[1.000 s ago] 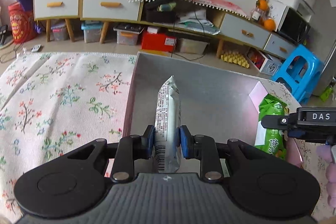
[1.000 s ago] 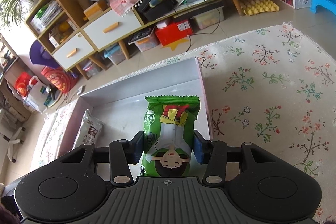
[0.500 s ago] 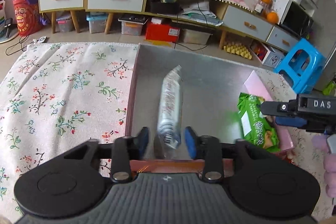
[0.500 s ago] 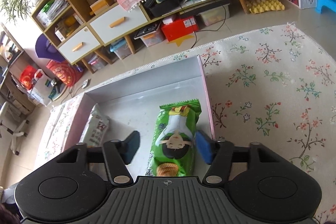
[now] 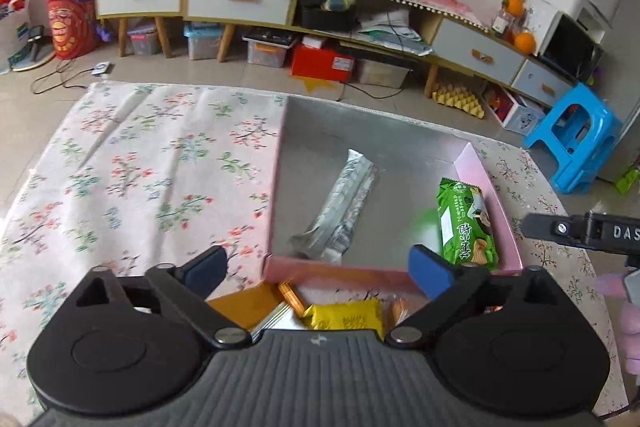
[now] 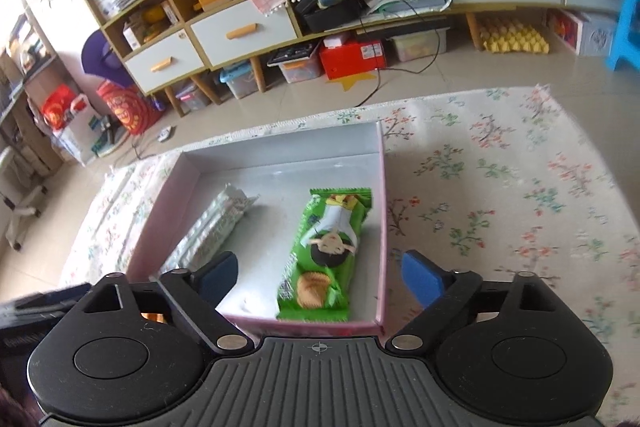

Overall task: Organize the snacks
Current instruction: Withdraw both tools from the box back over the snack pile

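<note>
A floral rug is seen at left, with a pink-walled box set on it. Left gripper is held spread wide, nothing gripped, above the box's near wall. A silver pack is laid in the box's left half, a green pack against its right wall, well apart. A yellow snack is seen just outside the near wall, under the left gripper. Right gripper is also held wide apart, empty, over the green pack's near end; silver pack left of it.
</note>
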{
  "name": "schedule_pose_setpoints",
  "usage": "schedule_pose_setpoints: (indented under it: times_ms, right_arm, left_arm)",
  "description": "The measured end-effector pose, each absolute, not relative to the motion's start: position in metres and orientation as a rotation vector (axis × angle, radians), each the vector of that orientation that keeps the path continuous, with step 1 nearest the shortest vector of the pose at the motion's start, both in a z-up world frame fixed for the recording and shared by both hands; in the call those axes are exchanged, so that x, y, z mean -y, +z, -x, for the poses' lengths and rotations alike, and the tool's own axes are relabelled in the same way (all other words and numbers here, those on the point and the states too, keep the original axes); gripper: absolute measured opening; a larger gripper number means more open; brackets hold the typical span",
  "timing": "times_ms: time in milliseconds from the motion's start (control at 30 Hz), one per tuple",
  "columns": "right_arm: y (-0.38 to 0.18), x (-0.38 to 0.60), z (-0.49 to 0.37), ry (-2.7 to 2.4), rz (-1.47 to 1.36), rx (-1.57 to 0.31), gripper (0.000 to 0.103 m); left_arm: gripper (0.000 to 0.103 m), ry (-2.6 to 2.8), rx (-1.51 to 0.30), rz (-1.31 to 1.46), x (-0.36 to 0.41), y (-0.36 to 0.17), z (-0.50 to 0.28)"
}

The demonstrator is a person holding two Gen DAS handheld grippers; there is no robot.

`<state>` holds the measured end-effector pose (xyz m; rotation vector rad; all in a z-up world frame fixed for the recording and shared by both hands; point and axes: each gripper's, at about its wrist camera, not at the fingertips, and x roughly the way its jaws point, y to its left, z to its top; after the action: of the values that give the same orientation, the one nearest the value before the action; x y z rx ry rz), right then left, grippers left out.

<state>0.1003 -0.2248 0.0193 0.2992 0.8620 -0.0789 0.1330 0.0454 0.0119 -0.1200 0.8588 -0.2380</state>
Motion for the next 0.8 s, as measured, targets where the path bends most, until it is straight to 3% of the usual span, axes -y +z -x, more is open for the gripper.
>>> schedule_pose_setpoints:
  times_ms: [433, 800]
  right_arm:
    - [0.022, 0.207, -0.053, -0.092, -0.187, -0.963, 0.094]
    - [-0.006, 0.171, -0.031, -0.036, -0.119, -1.085, 0.095]
  left_arm:
    - [0.102, -0.169, -0.887, 0.051, -0.065, 0.006, -0.088]
    - [0.102, -0.239, -0.899, -0.115, -0.068, -0.011, -0.06]
